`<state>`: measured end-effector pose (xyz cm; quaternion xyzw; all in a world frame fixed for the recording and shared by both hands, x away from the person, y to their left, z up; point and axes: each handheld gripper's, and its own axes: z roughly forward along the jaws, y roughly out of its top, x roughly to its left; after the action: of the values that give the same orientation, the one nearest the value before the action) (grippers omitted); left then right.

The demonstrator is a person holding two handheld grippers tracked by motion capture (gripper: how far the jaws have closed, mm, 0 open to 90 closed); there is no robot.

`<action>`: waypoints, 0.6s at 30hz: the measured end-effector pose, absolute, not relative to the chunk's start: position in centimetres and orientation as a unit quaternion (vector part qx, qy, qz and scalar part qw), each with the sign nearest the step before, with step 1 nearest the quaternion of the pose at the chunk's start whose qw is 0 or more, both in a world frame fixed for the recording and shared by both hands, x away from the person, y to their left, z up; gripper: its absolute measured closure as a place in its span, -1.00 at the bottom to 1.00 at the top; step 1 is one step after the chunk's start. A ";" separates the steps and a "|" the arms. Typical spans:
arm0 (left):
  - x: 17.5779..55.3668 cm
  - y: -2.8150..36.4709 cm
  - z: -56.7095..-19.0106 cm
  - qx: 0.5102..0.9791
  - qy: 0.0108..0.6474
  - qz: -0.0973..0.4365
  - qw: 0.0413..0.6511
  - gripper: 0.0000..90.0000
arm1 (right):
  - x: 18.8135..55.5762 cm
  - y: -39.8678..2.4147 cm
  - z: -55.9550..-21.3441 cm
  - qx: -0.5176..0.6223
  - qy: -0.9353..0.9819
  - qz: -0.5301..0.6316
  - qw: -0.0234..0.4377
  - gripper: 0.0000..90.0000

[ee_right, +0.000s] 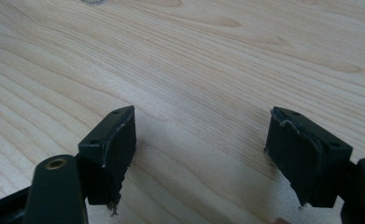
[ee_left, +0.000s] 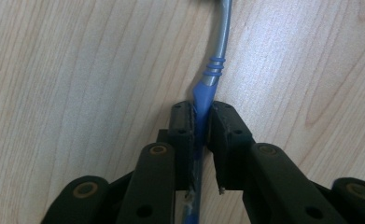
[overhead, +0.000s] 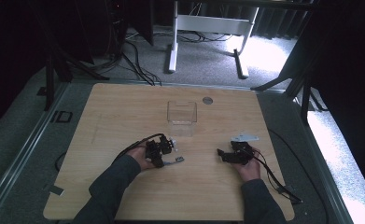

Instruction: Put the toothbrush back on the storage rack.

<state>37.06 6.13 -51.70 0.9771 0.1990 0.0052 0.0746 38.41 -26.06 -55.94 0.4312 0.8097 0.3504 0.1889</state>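
High view overhead, gripper views close, sharing table [overhead: 124,107]

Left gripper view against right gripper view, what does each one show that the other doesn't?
The left gripper view alone shows a blue-handled tool with a grey metal shaft pinched between the left gripper jaws. The right gripper view alone shows the right gripper with jaws wide apart and nothing between them. Both show the light wooden table beneath black jaws.

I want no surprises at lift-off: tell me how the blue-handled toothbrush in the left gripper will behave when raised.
The toothbrush looks slim, so probably light. The left gripper pinches its narrow handle, so it may pivot. Its smooth, glossy handle could slip between the pads.
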 end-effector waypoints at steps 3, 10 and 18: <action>37.0 6.1 -51.7 0.978 0.197 0.007 0.073 0.79 | 38.4 -26.1 -55.9 0.431 0.810 0.350 0.189 -0.47; 37.0 6.2 -51.5 0.976 0.203 0.018 0.070 0.81 | 38.4 -26.1 -55.9 0.431 0.810 0.350 0.189 -0.47; 37.0 6.7 -50.2 0.968 0.228 0.040 0.100 0.82 | 38.4 -26.1 -55.9 0.431 0.810 0.350 0.189 -0.47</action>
<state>37.02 6.74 -50.22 0.9677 0.2278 0.0400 0.1000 38.42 -26.06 -55.94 0.4305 0.8100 0.3504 0.1891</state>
